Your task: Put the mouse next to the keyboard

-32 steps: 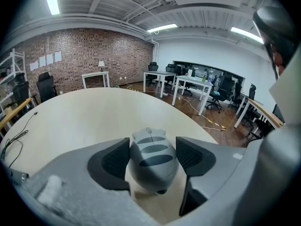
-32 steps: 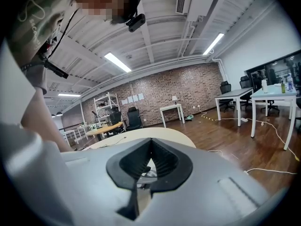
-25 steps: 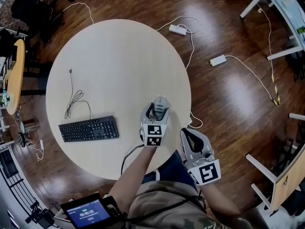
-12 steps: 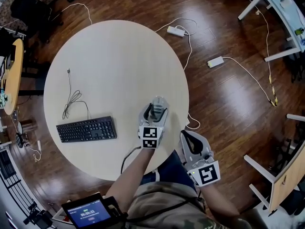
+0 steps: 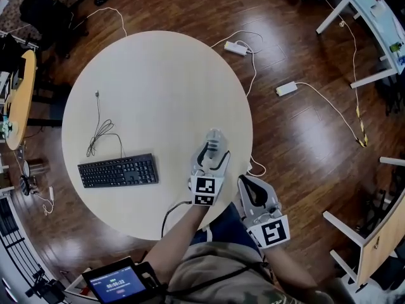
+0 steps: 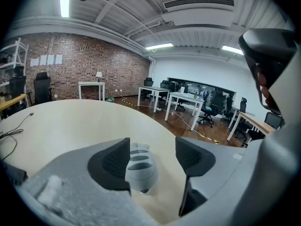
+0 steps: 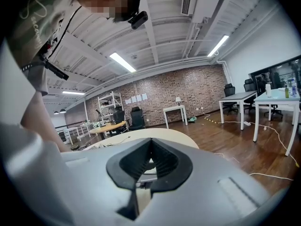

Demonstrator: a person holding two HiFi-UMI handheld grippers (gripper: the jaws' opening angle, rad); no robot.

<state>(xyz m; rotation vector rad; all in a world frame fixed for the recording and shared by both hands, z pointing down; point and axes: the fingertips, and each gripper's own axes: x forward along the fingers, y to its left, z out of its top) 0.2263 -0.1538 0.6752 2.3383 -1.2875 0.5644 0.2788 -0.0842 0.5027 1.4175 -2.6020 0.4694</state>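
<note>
Mouse [image 6: 140,173] sits between left hand-held gripper's [image 6: 153,150] parted jaws; right hand-held gripper [image 7: 150,146] fully closed.

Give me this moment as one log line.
left claw: open around mouse | right claw: shut, empty | mouse: on table, apart from keyboard

Tabletop [image 5: 164,81] bare between mouse [image 5: 215,137] and keyboard [image 5: 118,170], path open; coiled cable [image 5: 100,132] lies behind keyboard, off that stretch.
</note>
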